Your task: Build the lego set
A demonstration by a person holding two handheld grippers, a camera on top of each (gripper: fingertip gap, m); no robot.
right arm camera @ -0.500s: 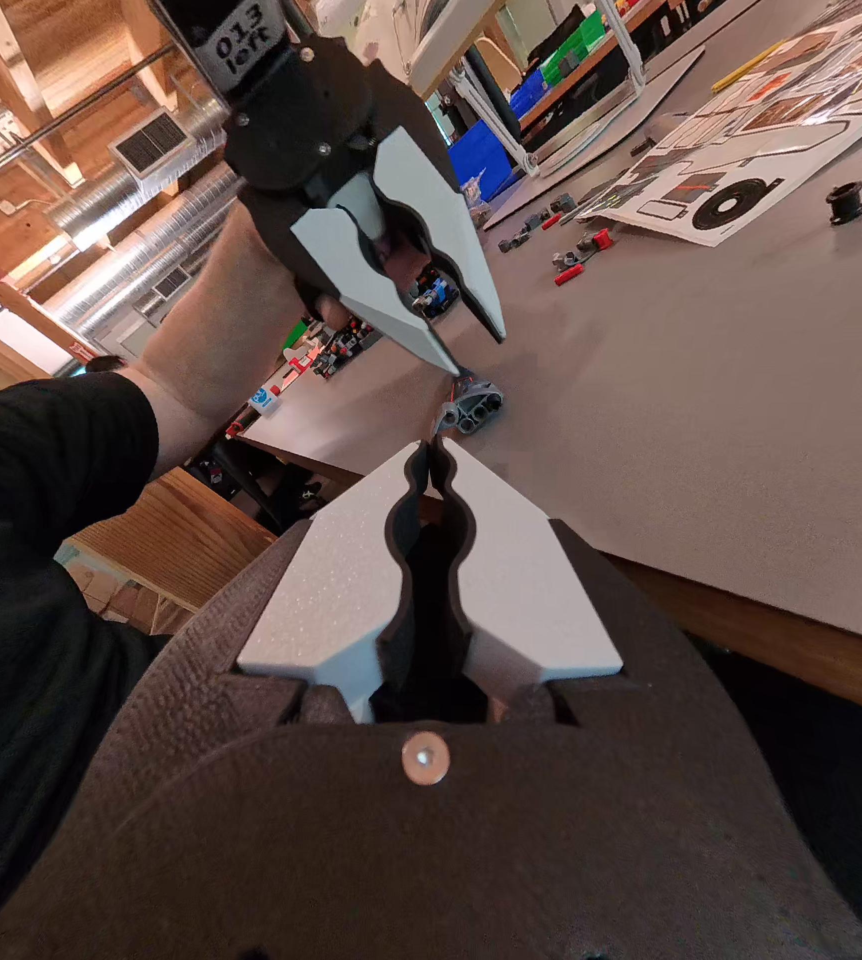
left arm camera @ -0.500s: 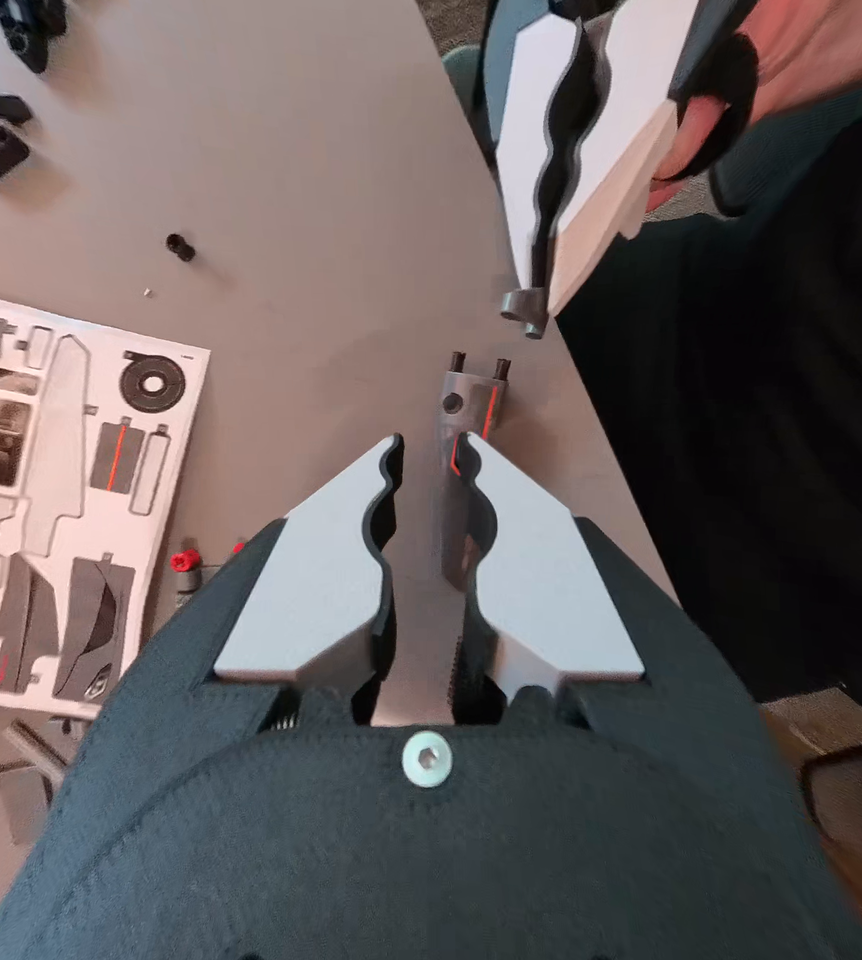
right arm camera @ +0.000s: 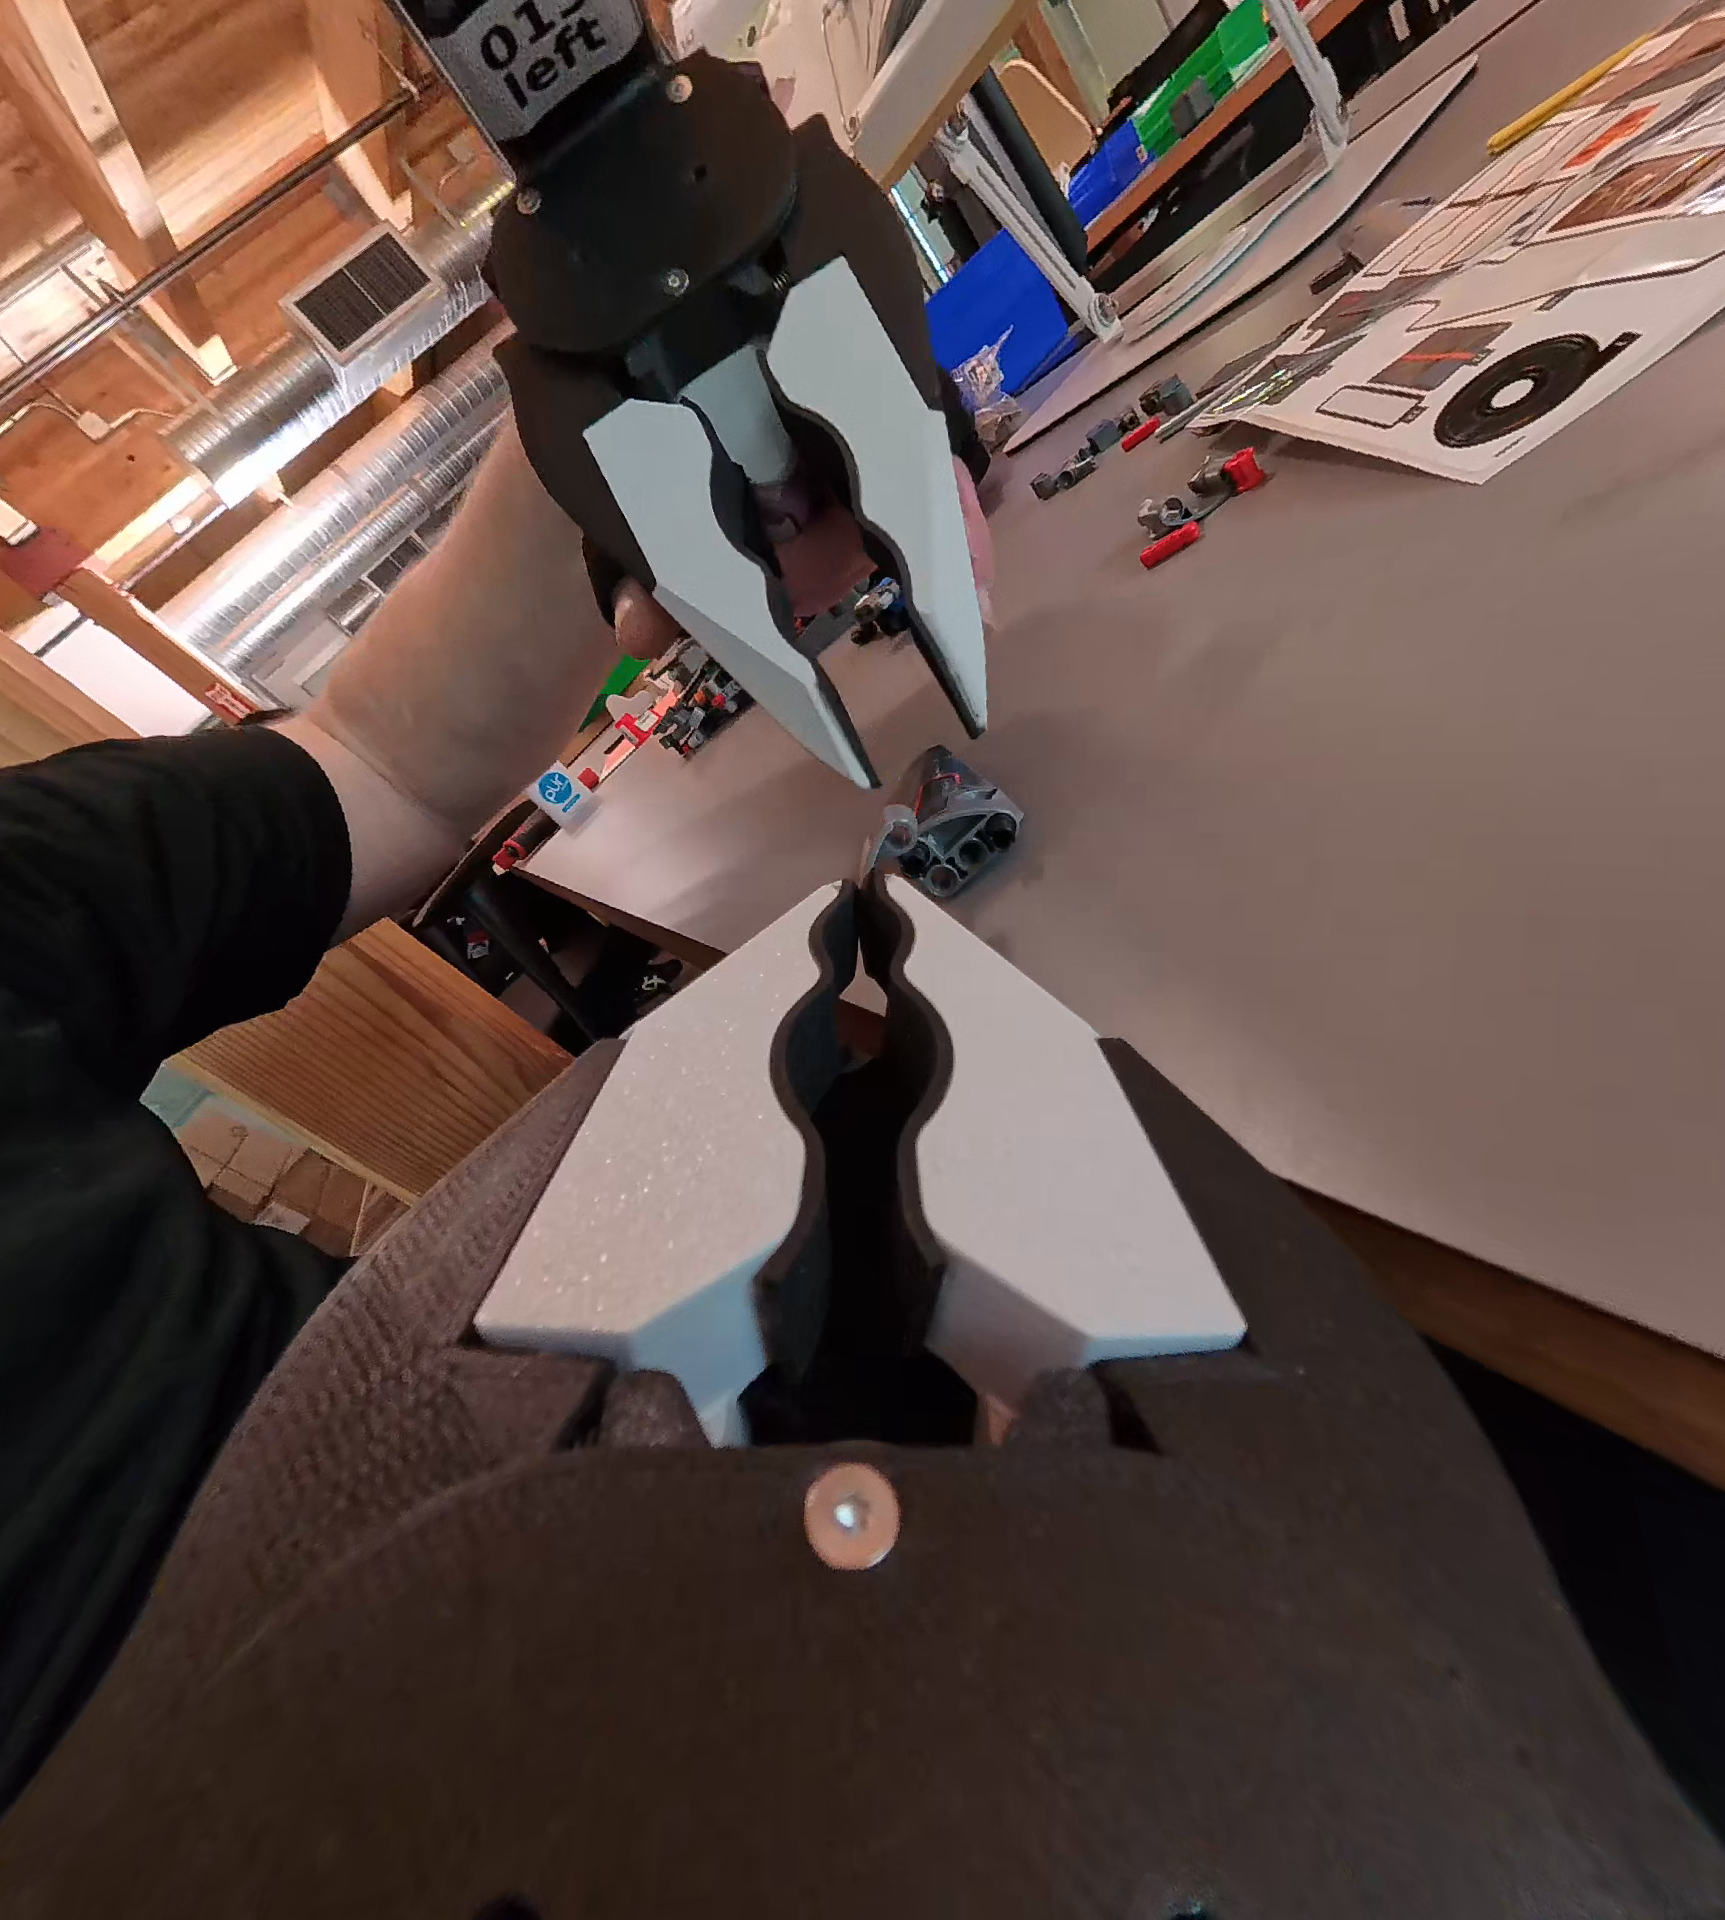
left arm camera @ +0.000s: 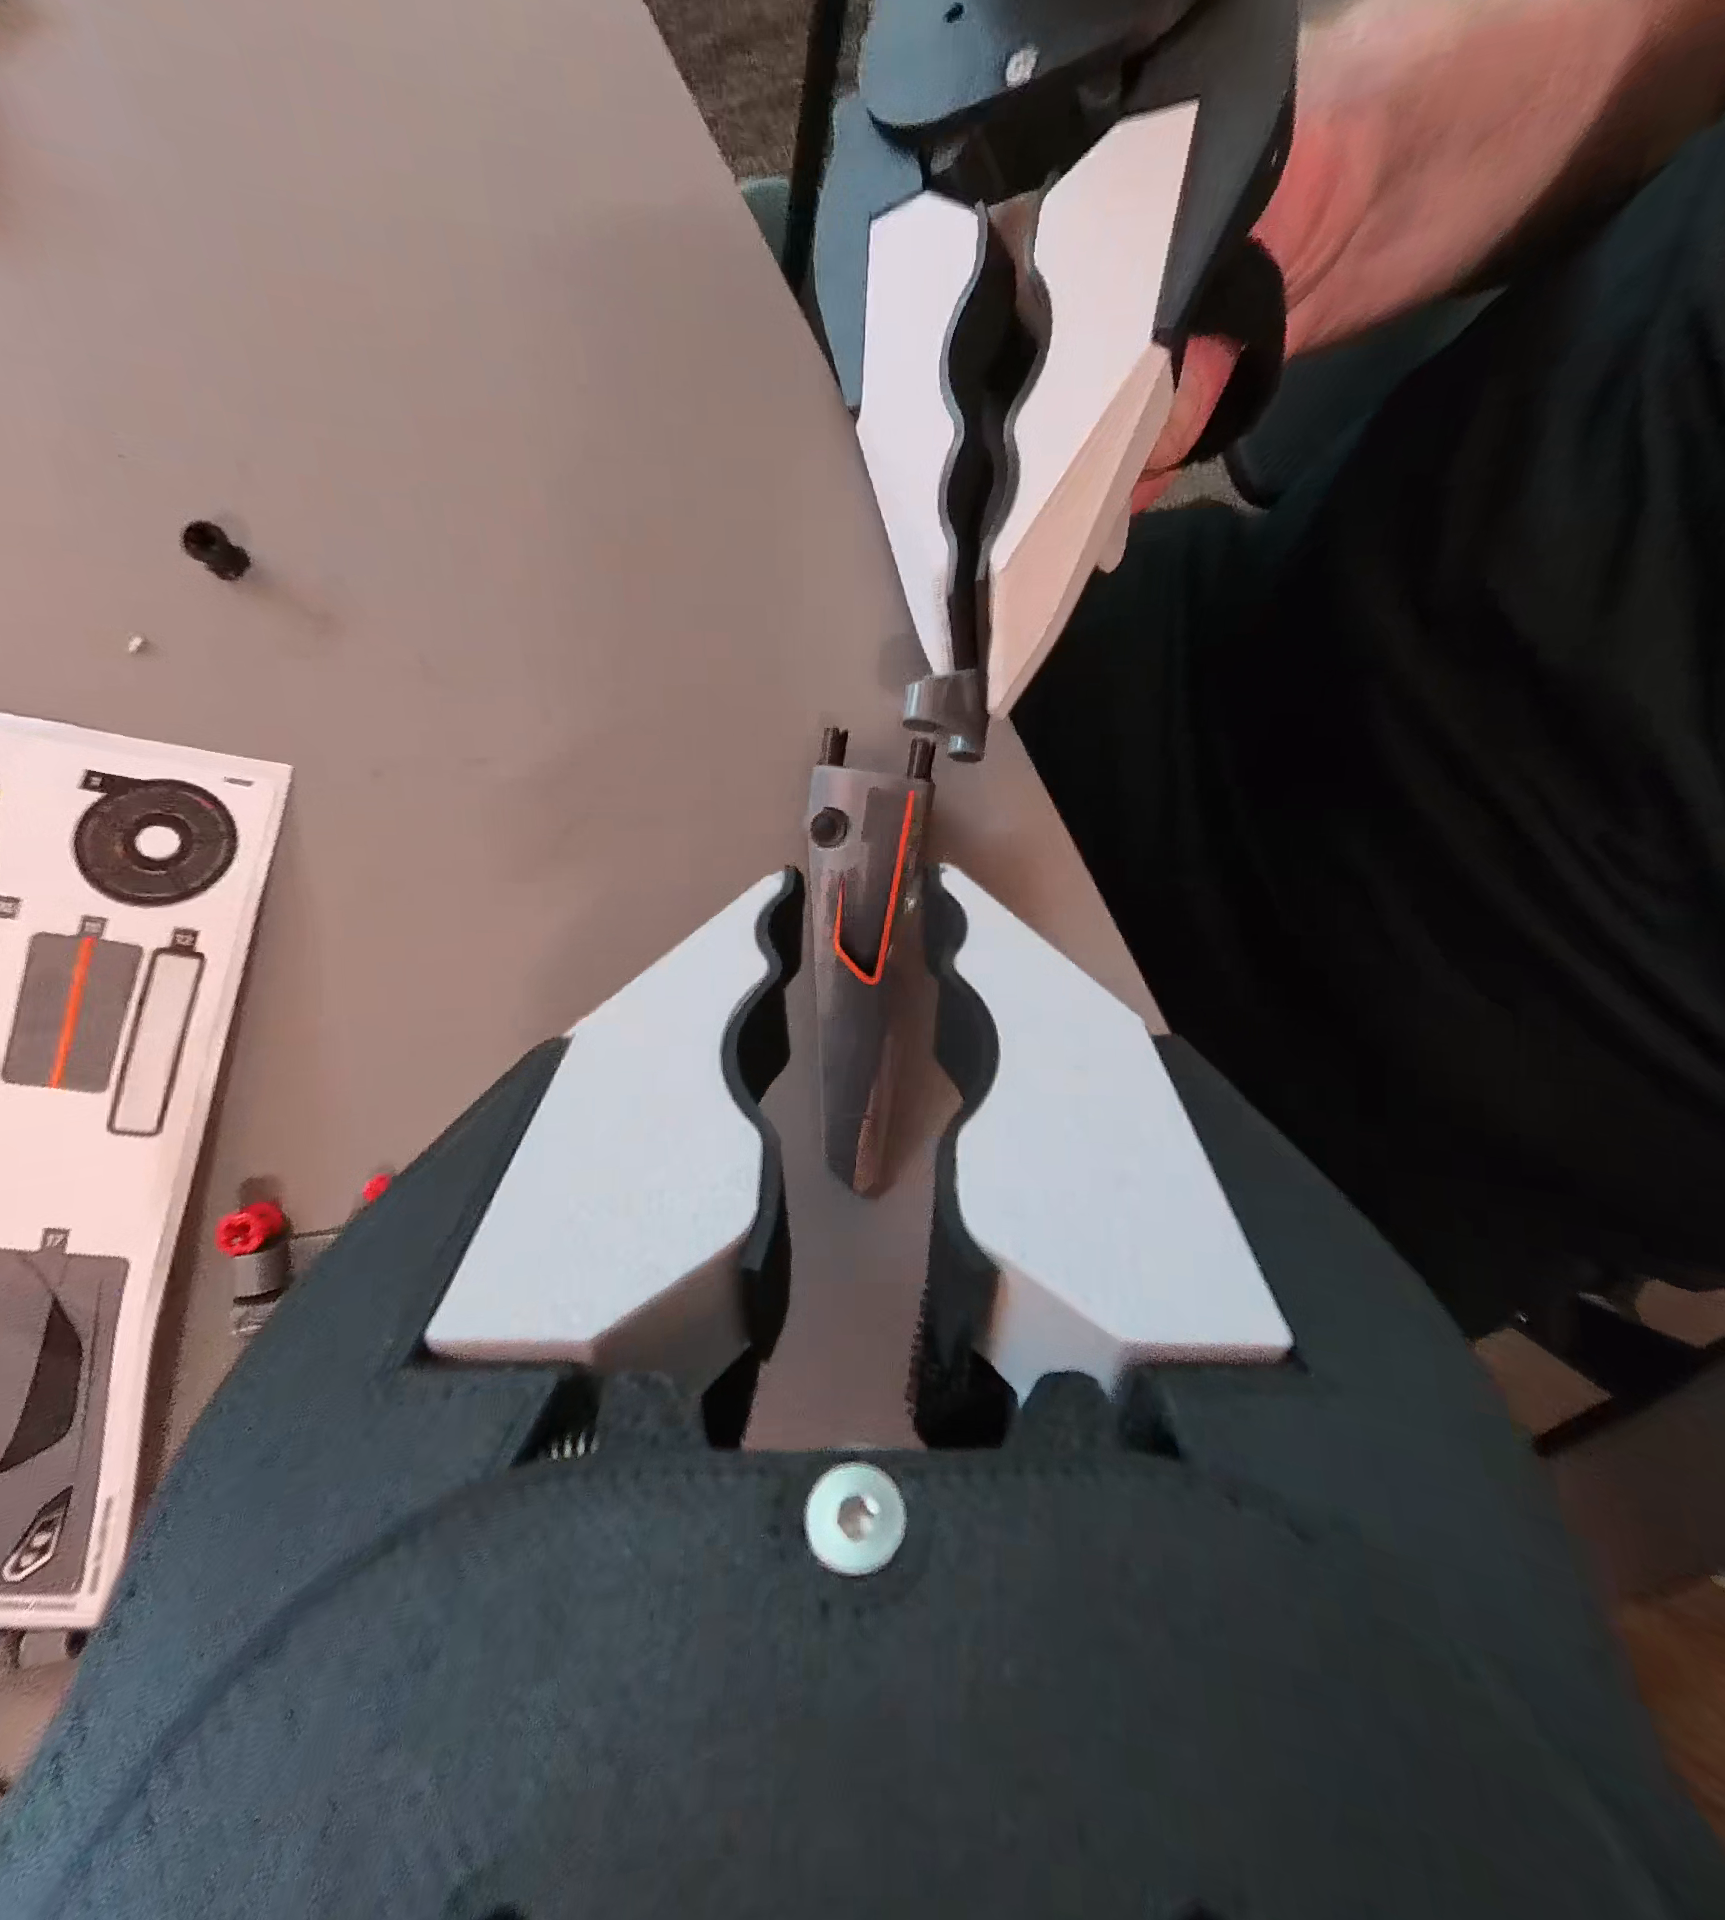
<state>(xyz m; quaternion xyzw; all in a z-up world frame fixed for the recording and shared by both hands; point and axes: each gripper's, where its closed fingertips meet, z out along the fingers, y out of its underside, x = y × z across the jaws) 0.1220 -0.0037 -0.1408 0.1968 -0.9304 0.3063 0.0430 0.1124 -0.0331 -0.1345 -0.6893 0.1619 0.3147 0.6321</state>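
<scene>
Tapered dark grey lego panel (left arm camera: pixel 863 997) with an orange line sticker, two black pins at its wide end and a black pin hole in its side, lies flat on the grey counter (left arm camera: pixel 442 343) close to the near edge, by the person's dark-sleeved torso. In the right wrist view the same piece (right arm camera: pixel 962 826) shows a row of round holes along its end. Left gripper (left arm camera: pixel 863 883): fingers apart, one on each side of the panel; narrow end sits between them, wide pinned end sticks out past the tips. Contact with the panel: can't tell, small gaps visible on both sides. Right gripper (right arm camera: pixel 860 896): fingers together at the tips, clamped on a small grey lego connector (left arm camera: pixel 941 712) with round ends, held just beyond the panel's pins, slightly off to the counter-edge side, not touching them. Right gripper is over the counter's near edge. Elsewhere: white sticker sheet (left arm camera: pixel 58 1091) with grey and orange shapes toward the counter's left side, small black bushing (left arm camera: pixel 214 551) further in, red-tipped grey pins (left arm camera: pixel 250 1262) just beside the sheet.
</scene>
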